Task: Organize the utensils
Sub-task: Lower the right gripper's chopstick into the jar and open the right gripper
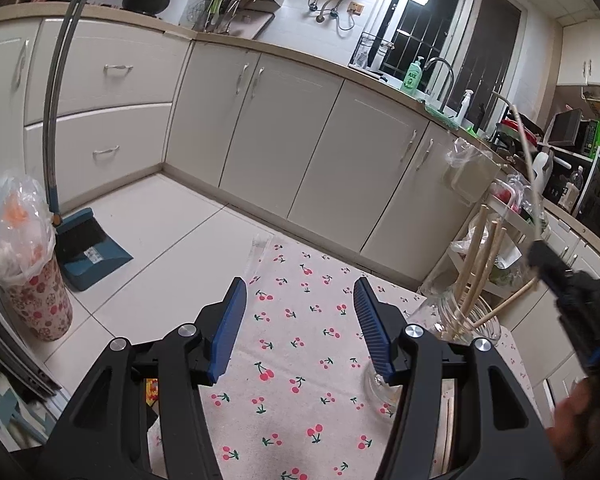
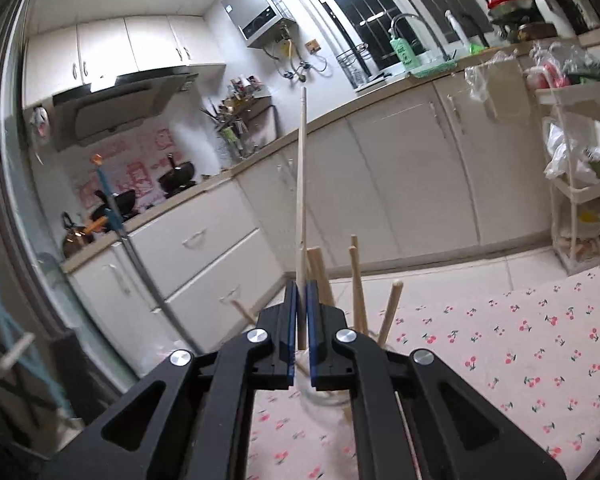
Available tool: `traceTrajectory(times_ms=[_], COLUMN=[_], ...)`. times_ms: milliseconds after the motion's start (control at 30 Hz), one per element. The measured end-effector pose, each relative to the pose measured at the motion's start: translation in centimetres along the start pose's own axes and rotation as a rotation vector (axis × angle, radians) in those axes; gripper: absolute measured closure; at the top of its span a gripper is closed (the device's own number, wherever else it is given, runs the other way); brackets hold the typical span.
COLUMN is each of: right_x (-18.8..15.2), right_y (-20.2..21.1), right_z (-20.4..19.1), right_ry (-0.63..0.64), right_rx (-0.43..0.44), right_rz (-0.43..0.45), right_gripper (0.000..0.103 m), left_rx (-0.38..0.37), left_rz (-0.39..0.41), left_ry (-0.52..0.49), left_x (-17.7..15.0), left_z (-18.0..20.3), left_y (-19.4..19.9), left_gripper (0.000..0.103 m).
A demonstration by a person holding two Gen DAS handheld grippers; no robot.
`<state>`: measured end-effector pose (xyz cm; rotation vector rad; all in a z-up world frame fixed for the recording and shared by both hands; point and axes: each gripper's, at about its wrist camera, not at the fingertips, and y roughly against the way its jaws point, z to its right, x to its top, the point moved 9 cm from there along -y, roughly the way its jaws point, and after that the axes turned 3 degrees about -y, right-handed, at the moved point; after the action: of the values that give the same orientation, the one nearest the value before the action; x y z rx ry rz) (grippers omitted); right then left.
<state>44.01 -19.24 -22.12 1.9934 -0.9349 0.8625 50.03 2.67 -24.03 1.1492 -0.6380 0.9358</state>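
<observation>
Right tongs [image 2: 301,292] pinch one pale chopstick [image 2: 302,184] upright just above the glass jar [image 1: 456,316] of chopsticks on the cherry-print surface [image 1: 300,344], left tongs [image 1: 300,308] spread empty beside it; next, I judge, lower and release it inside.

Matt wood chopsticks [image 1: 473,276] in clear glossy glass jar [image 1: 452,320], on cloth tablecloth [image 1: 300,360].

Hidden and blurred parts around the glass jar

The right gripper [image 1: 548,266] is motion-blurred in the left wrist view and cut off by the picture's right edge. In the right wrist view its own black arms hide most of the glass jar [image 2: 324,396], and its blue pads cover the lower end of the clamped chopstick [image 2: 302,184].
</observation>
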Motion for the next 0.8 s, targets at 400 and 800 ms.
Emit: traceTrajectory(times_ms=[400,800], right_x=[-3.4,-4.6], right_y=[-2.1,-1.8], right_z=[1.1,1.0], right_ry=[0.107,0.108], right_rx=[-0.074,-0.046], right_rz=[-0.041,-0.113], right_gripper=[0.097,0.081], left_rx=[-0.028,-0.028], left_rz=[-0.012,-0.015], left_ry=[0.020,0.022], left_x=[-0.1,-0.1], left_z=[0.0,0.0], left_y=[-0.1,-0.2], left_gripper=[0.050,0.050])
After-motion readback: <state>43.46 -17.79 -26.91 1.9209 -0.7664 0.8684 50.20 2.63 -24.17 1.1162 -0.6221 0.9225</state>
